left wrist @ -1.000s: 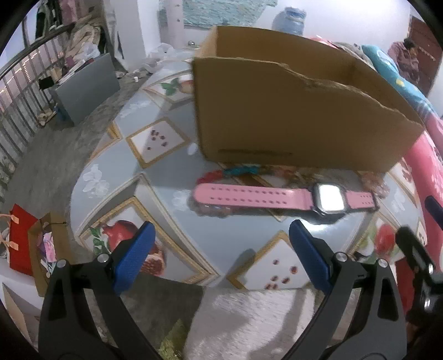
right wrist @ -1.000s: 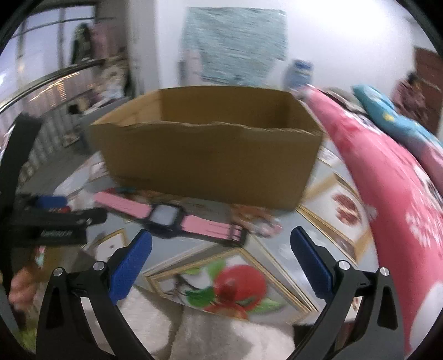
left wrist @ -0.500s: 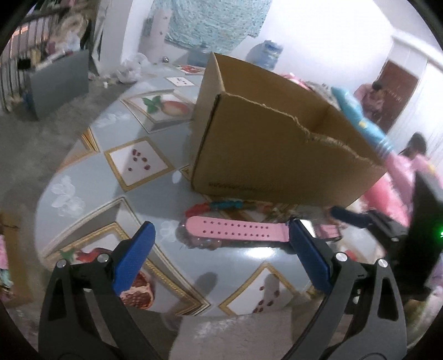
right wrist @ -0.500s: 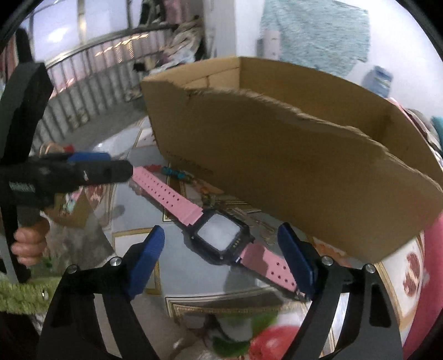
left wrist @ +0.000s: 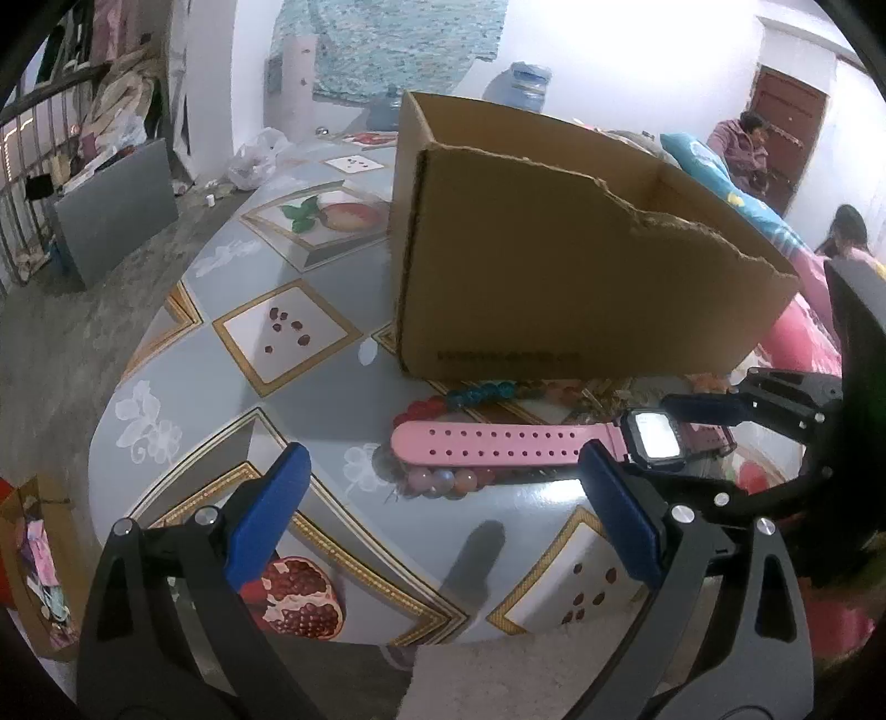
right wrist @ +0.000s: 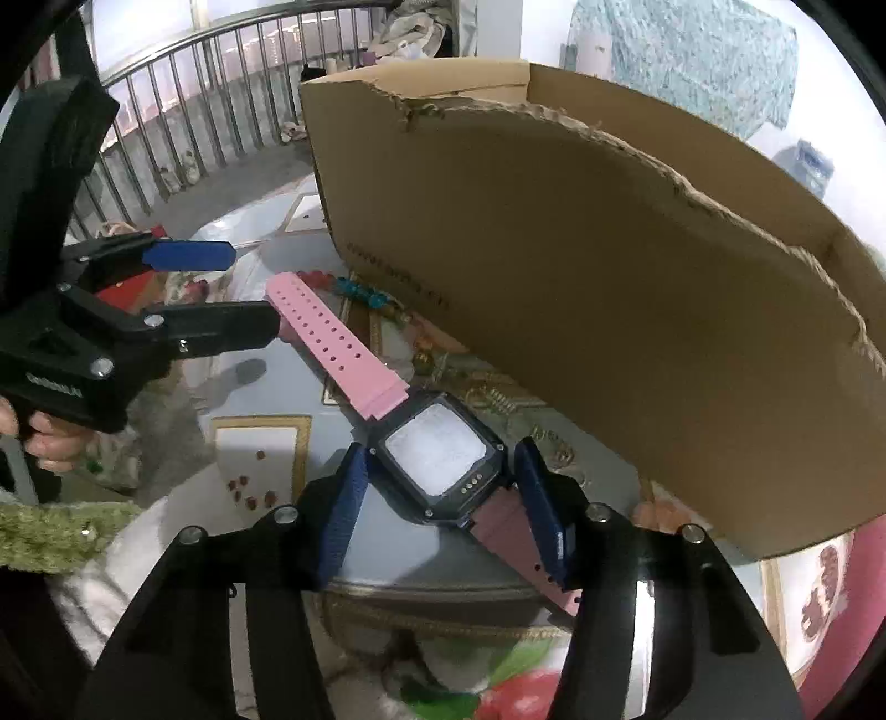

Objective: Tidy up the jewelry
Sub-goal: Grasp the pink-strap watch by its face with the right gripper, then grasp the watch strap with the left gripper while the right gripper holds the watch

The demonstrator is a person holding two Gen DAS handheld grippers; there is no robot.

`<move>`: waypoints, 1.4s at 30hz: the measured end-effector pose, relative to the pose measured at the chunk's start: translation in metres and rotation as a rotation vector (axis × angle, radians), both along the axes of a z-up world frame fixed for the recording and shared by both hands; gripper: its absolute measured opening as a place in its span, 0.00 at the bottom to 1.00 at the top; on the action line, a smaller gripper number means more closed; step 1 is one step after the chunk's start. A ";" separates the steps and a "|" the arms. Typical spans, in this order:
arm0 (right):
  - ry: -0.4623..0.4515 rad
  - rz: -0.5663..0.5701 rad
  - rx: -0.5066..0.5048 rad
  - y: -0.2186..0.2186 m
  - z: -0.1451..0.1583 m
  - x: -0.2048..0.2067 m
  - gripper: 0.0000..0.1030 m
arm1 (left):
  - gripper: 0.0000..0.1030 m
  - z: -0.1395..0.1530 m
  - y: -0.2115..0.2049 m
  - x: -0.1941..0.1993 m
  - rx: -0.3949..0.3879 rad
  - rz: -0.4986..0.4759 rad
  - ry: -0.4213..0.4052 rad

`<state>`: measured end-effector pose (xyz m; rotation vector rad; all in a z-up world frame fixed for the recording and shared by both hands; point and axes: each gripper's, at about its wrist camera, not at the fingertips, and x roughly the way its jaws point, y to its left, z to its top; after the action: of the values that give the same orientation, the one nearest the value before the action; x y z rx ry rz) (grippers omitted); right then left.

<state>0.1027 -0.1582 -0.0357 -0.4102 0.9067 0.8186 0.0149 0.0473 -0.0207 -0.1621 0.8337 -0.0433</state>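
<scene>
Blue fingers flank the pink-strapped, dark-cased watch.

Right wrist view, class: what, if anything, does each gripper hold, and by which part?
The right gripper brackets the pink watch at its case; actual contact cannot be told. The left gripper is open, holding nothing.

A round table with a glossy grey fruit-print cloth stands on a bare concrete floor. White walls rise at 12 o'clock, hung with a teal cloth; a brown door shows at 2 o'clock. A metal railing runs at 10 o'clock, with a grey board leaning near it and dim daylight behind.
</scene>
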 end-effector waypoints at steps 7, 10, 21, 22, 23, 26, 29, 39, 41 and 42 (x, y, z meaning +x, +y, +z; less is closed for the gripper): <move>-0.021 0.033 -0.032 0.000 0.000 -0.017 0.51 | 0.91 0.007 -0.023 -0.014 0.115 -0.112 -0.048; 0.032 0.028 -0.006 -0.006 0.000 -0.014 0.51 | 0.91 0.008 -0.035 -0.019 0.164 -0.165 -0.063; 0.382 0.033 0.168 -0.036 -0.003 0.027 0.51 | 0.71 -0.001 -0.099 -0.041 0.477 -0.354 -0.120; 0.408 0.038 0.176 -0.037 -0.003 0.032 0.51 | 0.68 -0.006 -0.106 -0.040 0.519 -0.373 -0.109; 0.427 0.042 0.182 -0.038 -0.003 0.035 0.51 | 0.62 -0.011 -0.112 -0.038 0.561 -0.389 -0.101; 0.458 0.049 0.196 -0.037 -0.005 0.040 0.51 | 0.46 -0.014 -0.123 -0.036 0.596 -0.419 -0.097; 0.449 0.045 0.201 -0.031 -0.008 0.038 0.51 | 0.17 -0.011 -0.125 -0.032 0.545 -0.420 -0.080; 0.176 -0.057 0.111 -0.049 0.000 0.001 0.52 | 0.12 0.001 -0.100 -0.014 0.282 -0.400 0.027; 0.097 -0.097 0.045 -0.047 -0.005 -0.006 0.51 | 0.11 0.002 -0.097 -0.014 0.268 -0.402 0.031; 0.058 -0.113 0.021 -0.047 -0.006 -0.009 0.46 | 0.11 0.002 -0.096 -0.013 0.265 -0.403 0.030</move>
<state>0.0941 -0.2050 -0.0414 -0.3154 0.9661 0.7385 0.0015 -0.0487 -0.0184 0.2574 0.8834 -0.3076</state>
